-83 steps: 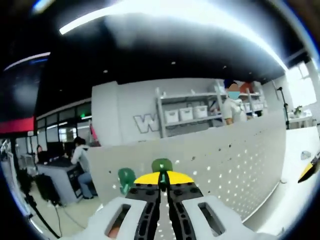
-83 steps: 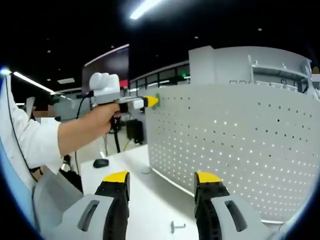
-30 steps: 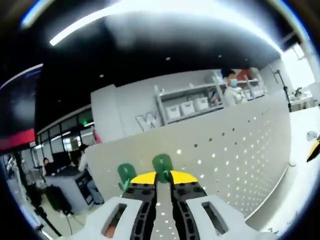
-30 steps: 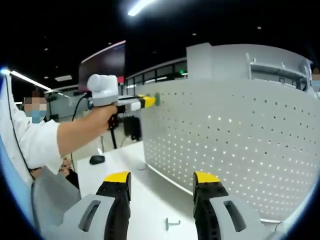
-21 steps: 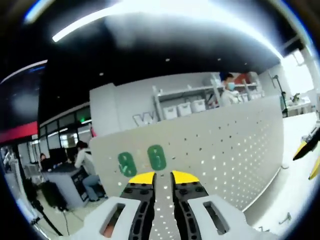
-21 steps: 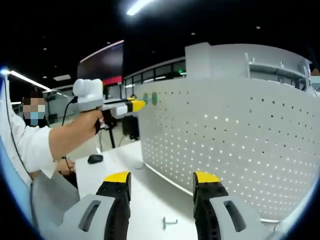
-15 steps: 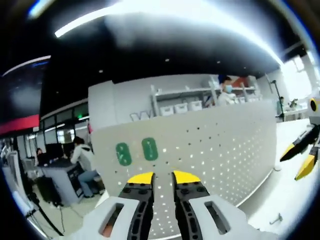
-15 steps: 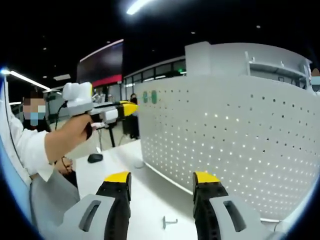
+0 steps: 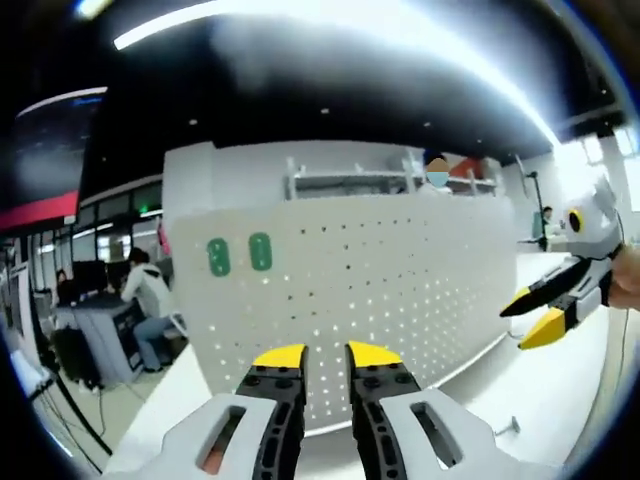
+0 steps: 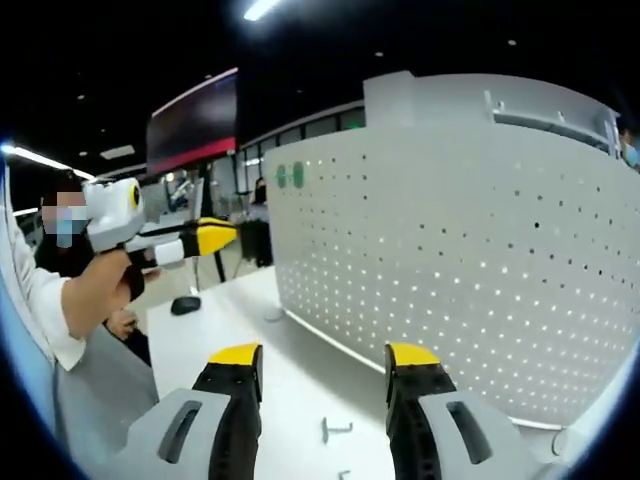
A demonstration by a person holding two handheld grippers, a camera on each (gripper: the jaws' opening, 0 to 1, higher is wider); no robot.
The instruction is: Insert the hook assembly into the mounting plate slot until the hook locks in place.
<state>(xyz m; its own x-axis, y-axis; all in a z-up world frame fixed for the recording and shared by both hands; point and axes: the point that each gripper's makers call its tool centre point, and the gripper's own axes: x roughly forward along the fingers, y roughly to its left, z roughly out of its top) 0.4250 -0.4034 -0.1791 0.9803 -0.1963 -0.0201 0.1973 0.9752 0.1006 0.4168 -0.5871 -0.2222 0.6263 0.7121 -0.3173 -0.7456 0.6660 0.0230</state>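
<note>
Two green hooks (image 9: 260,251) sit side by side in the top left corner of the white perforated mounting plate (image 9: 400,270); in the right gripper view the hooks (image 10: 290,175) appear small on the plate (image 10: 450,250). My left gripper (image 9: 326,356) is open and holds nothing, well back from the plate. In the right gripper view a hand holds the left gripper (image 10: 222,237) to the left of the plate. My right gripper (image 10: 323,356) is open and holds nothing over the table; it enters the left gripper view (image 9: 527,318) from the right.
A small metal hook (image 10: 335,430) lies on the white table (image 10: 220,330) before the plate, also seen as the metal hook (image 9: 505,428). A dark mouse (image 10: 185,304) rests at the table's far left. People sit at desks (image 9: 140,300) behind.
My left gripper opened and let go of the second green hook, which stays on the plate beside the first. It then drew back and down. The right gripper barely moved.
</note>
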